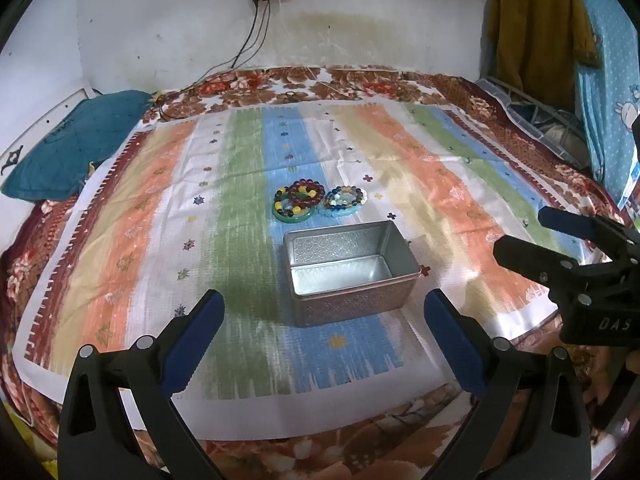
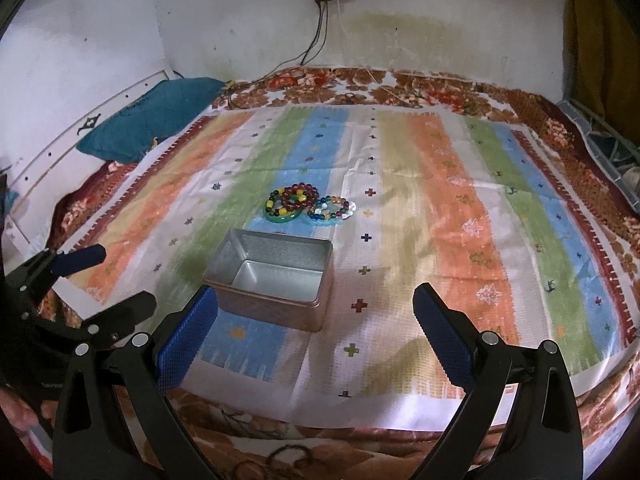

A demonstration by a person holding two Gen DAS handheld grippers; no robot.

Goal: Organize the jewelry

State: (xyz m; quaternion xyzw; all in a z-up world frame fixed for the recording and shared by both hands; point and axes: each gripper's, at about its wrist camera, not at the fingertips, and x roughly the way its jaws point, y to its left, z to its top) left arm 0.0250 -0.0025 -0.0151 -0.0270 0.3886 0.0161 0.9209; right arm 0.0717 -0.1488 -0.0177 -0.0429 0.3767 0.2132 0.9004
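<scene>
An open silver tin box [image 1: 352, 270] [image 2: 272, 276] sits empty on the striped cloth. Just behind it lie the bracelets: a green bangle with dark red and mixed beads [image 1: 298, 200] [image 2: 291, 201] and a blue and clear bead pile [image 1: 345, 199] [image 2: 331, 209] to its right. My left gripper [image 1: 326, 312] hovers open in front of the box, nothing between its blue pads. My right gripper [image 2: 314, 308] is open too, near the box's front right corner. Each gripper shows in the other's view: the right [image 1: 520, 236], the left [image 2: 116, 276].
The striped cloth [image 1: 160, 216] covers a floral bedspread [image 1: 352, 84]. A teal pillow [image 1: 76, 140] lies at the far left by the wall. Cables [image 1: 252, 40] hang from a wall socket. Hanging clothes and a metal bed rail [image 1: 532, 100] stand at the right.
</scene>
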